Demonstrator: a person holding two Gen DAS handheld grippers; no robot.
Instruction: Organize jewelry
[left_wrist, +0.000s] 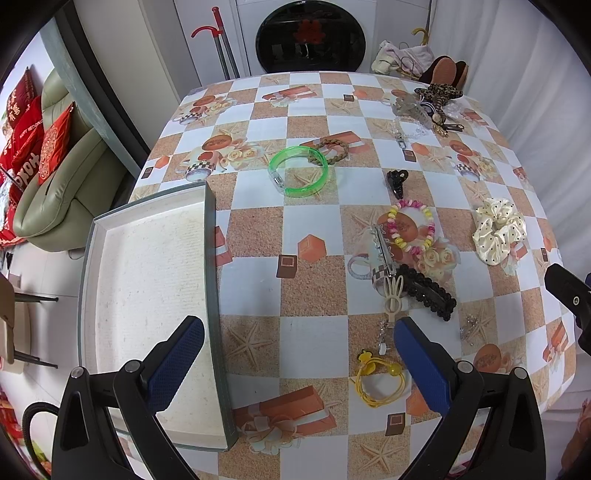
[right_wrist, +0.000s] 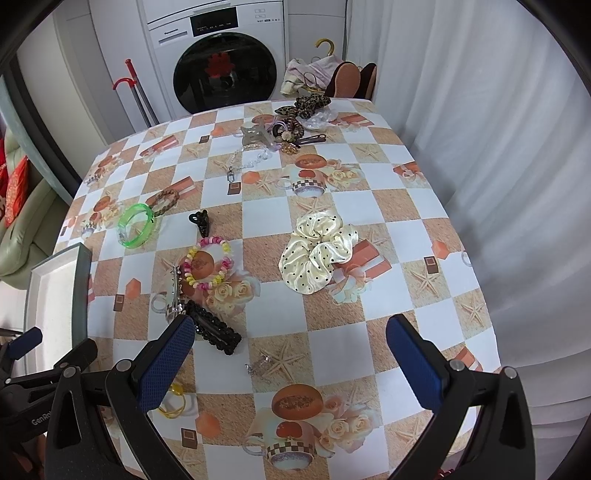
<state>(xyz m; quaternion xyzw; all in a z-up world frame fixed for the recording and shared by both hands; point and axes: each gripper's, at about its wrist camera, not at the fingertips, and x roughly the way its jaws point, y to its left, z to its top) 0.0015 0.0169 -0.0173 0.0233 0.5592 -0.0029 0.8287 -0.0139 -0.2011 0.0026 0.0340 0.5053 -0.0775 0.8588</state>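
tray (left_wrist: 210, 258): nothing inside | left hand-held gripper (left_wrist: 299, 332): wide | right hand-held gripper (right_wrist: 290, 328): wide

Left gripper (left_wrist: 299, 363) with jaws wide apart above a checkered bench (left_wrist: 314, 332). White tray (left_wrist: 147, 280) at left; green bangle (left_wrist: 298, 171), scrunchie (left_wrist: 498, 230) and clips scattered right.

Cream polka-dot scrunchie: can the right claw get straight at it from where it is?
Probably yes. The right claw is open and empty, and the cream polka-dot scrunchie lies alone ahead of it. Only bare tablecloth lies between; the small silver clip sits nearer, off the line.
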